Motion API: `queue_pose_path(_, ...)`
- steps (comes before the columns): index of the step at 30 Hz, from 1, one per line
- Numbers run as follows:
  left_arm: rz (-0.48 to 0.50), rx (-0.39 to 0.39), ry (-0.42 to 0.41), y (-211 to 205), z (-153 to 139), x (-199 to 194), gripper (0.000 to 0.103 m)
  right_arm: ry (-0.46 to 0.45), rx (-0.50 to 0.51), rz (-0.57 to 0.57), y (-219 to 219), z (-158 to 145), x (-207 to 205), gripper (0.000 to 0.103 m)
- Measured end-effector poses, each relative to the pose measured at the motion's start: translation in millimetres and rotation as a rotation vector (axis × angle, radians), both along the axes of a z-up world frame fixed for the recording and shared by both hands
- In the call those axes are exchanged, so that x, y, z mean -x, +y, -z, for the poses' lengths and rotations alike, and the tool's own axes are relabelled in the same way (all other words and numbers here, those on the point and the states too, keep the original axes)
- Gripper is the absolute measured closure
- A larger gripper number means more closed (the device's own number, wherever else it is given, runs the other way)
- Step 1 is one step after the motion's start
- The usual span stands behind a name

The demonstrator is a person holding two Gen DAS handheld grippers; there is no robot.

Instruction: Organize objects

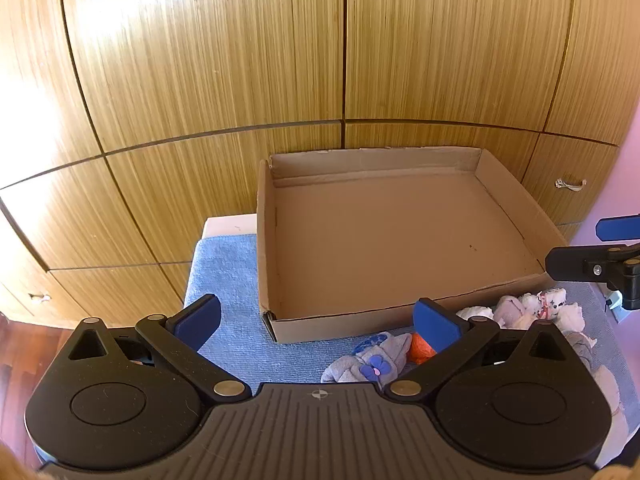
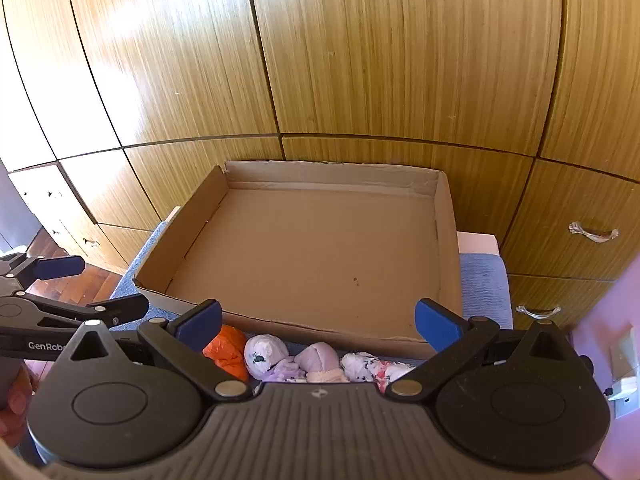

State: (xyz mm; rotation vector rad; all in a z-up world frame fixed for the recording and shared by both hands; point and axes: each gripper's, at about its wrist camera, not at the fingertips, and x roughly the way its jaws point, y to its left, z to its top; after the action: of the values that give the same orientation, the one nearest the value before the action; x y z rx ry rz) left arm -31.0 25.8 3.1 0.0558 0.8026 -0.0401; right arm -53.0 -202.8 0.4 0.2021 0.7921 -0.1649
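A shallow cardboard box lies on a blue towel, with nothing inside it. Rolled socks lie in a row in front of the box: a grey pair with a purple flower, an orange one, and white and lilac bundles. My left gripper hovers wide open above the box's near left corner, holding nothing. My right gripper hangs open over the sock row, also holding nothing. Each gripper shows at the edge of the other's view.
Wooden wardrobe doors and drawers rise right behind the box, with metal handles. A pink wall closes the right side. Wooden floor shows at the left. A hand grips the left tool.
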Motion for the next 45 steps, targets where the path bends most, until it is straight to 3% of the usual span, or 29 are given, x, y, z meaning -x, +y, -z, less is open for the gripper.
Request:
queue_pose_path(26,0.011,0.008,-0.009,-2,-8,9,0.000,-0.006,-0.011,-0.002,1,-8,6,0.000)
queue_pose_path(33,0.011,-0.022,-0.040,3,-10,27,0.000,-0.032,-0.014,-0.004,-1,-11,22,0.000)
queue_pose_path(36,0.002,-0.015,-0.082,13,-13,48,0.000,-0.062,0.010,-0.011,-4,-15,39,0.000)
queue_pose_path(40,-0.037,-0.039,-0.159,29,-8,95,0.000,-0.178,0.104,0.005,12,-15,94,0.000)
queue_pose_path(45,-0.054,-0.016,-0.205,48,15,155,0.000,-0.251,0.172,0.045,30,27,162,0.001)
